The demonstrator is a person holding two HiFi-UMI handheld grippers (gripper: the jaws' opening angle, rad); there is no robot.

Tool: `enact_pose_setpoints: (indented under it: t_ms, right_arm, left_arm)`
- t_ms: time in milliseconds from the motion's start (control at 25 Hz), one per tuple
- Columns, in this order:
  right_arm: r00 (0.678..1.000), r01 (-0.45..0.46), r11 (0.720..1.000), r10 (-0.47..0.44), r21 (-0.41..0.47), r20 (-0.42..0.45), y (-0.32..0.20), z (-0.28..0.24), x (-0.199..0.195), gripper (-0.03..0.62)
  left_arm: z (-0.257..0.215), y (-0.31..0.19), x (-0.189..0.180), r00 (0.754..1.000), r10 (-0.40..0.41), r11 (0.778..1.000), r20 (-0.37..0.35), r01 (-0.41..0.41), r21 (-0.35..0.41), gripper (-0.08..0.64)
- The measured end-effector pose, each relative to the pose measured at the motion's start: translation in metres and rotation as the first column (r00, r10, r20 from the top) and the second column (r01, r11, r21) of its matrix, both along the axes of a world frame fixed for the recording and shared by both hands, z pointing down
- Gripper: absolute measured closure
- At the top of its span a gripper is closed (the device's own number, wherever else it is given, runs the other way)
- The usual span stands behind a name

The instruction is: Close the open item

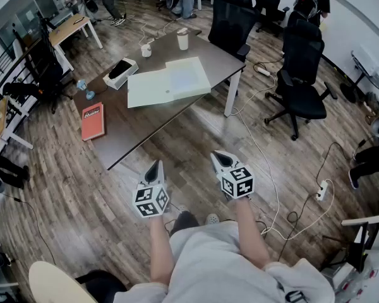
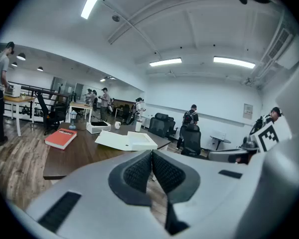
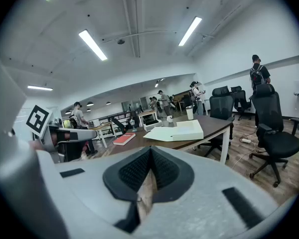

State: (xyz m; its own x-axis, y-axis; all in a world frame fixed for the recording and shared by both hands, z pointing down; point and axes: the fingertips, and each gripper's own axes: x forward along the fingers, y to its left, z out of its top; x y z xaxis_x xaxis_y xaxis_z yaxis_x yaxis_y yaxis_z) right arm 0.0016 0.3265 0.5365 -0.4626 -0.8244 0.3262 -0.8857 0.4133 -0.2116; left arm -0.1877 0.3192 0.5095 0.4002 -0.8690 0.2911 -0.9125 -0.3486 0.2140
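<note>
On the dark table (image 1: 145, 122): one white box (image 1: 170, 81) is seen lying open, its lid folded out flat toward the near-left and its deeper half toward the table's far-right end. It is touched by neither gripper.
Around the box: one red book (image 1: 92, 120) is laid near the left edge. One white tray (image 1: 120, 73) with a dark flat thing in it is set just beyond the lid. One small blue object (image 1: 88, 92) stands between book and tray; its kind cannot be told.
Far end of the table: two cups are counted, one tall white cup (image 1: 182, 39) and one short white cup (image 1: 146, 50).
Left side: the left gripper (image 1: 154, 164) (image 2: 152, 154) is held over the wood floor (image 1: 82, 188), short of the table's near edge. Its jaws are pressed together with nothing between them.
Right side: the right gripper (image 1: 222, 159) (image 3: 150, 151) is held likewise, jaws together and empty, well apart from the box.
Marker cubes (image 1: 151, 201): two, one on each gripper.
Seating: three black office chairs (image 1: 303, 74) are counted beyond the table's right end.
Floor at right: one white power strip (image 1: 321, 191) is seen with a cable.
</note>
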Motion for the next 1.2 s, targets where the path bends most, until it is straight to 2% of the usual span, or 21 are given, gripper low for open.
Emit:
enact_pose_setpoints:
  t_ms: [280, 480, 640, 800, 960, 1080, 1200]
  right_arm:
    - [1.000, 0.003, 1.000, -0.003, 0.005, -0.006, 0.005, 0.001, 0.005, 0.588]
    - [1.000, 0.003, 1.000, -0.003, 0.004, -0.003, 0.011, 0.003, 0.009, 0.588]
    - [0.998, -0.029, 1.000, 0.029, -0.004, 0.057, 0.011, 0.004, 0.017, 0.588]
    - [0.995, -0.012, 1.000, 0.013, -0.008, 0.098, 0.010, 0.005, 0.019, 0.586]
    - [0.991, 0.004, 1.000, -0.006, 0.018, 0.130, 0.007, 0.002, 0.012, 0.584]
    - [0.990, 0.044, 0.999, -0.046, 0.015, 0.133, 0.007, 0.007, 0.002, 0.478]
    - [0.989, 0.041, 0.999, -0.042, 0.009, 0.144, 0.007, 0.012, 0.005, 0.450]
  left_arm:
    - [-0.012, 0.003, -0.002, 0.999, -0.041, 0.997, -0.006, 0.041, 0.061, 0.555]
    - [-0.007, 0.009, -0.001, 0.999, -0.041, 0.998, -0.003, 0.041, 0.054, 0.555]
    - [-0.003, 0.013, 0.001, 0.999, -0.045, 0.998, 0.002, 0.045, 0.045, 0.555]
    - [-0.003, 0.020, -0.005, 0.998, -0.068, 0.996, 0.014, 0.068, 0.054, 0.555]
    - [-0.010, 0.023, -0.029, 0.989, -0.144, 0.987, 0.027, 0.141, 0.074, 0.554]
    - [-0.001, 0.024, -0.040, 0.985, -0.165, 0.985, 0.055, 0.162, 0.052, 0.544]
    - [0.009, 0.023, -0.034, 0.989, -0.133, 0.991, 0.065, 0.132, 0.029, 0.457]
